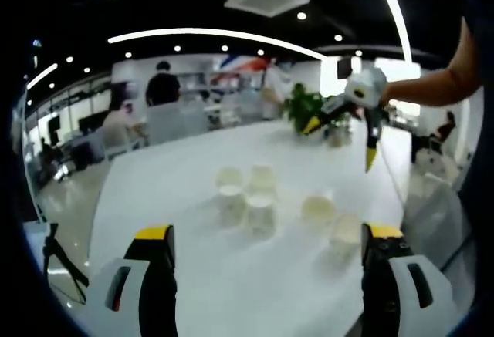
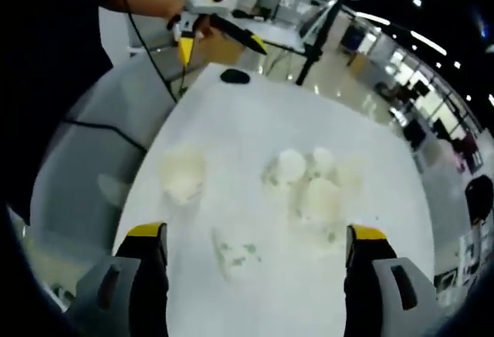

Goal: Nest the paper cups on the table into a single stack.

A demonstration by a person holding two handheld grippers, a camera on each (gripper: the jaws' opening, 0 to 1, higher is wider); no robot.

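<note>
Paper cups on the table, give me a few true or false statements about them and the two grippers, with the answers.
1. The paper cups are already nested into one stack. False: they stand apart on the white table, in a loose group.
2. The left gripper has its jaws wide apart with nothing between them. True.
3. The right gripper is clamped on a cup. False: its jaws are spread and hold nothing.
4. In the left gripper view, the other gripper is raised above the table's far side, near a green plant. True.
5. The table is dark wood. False: it is white.
</note>
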